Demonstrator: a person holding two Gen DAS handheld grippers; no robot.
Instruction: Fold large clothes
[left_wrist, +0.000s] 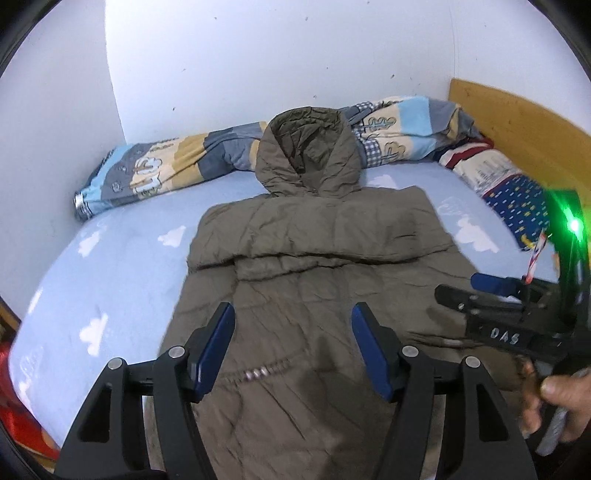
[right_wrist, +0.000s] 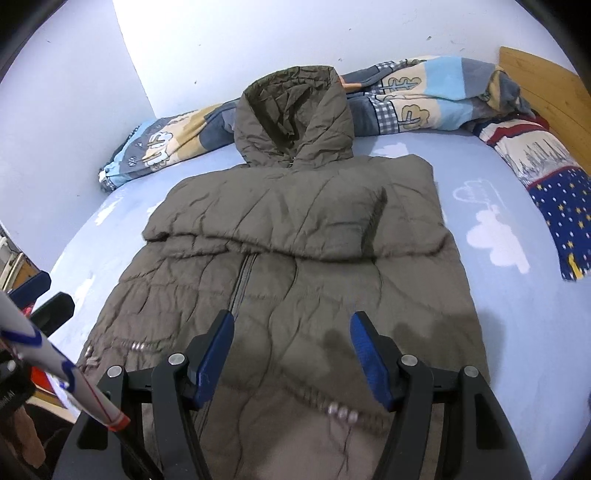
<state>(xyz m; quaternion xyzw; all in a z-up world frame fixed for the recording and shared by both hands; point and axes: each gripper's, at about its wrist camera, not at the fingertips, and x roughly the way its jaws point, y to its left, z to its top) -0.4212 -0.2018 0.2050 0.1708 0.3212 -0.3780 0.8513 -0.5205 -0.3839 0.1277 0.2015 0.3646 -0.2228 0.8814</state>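
Nearest the lens in the left wrist view are the blue pads of the left gripper, standing wide with nothing between them, hovering over the lower half of the olive hooded puffer coat. The right gripper fills the bottom of its own view the same way: jaws wide, empty, above the coat's hem.

The coat lies front-up in the middle of the frame on the light blue cloud-print bedsheet, hood toward the wall. Both sleeves look already folded across the chest, forming a thick band just below the shoulders. So the sleeve step seems done, and the next move likely calls for both grippers to drop to the hem corners, pinch them, and carry the bottom up toward the hood.

Only the left view shows the other tool, at its right edge, with a person's hand on the handle. Only the right view shows the central zipper clearly.
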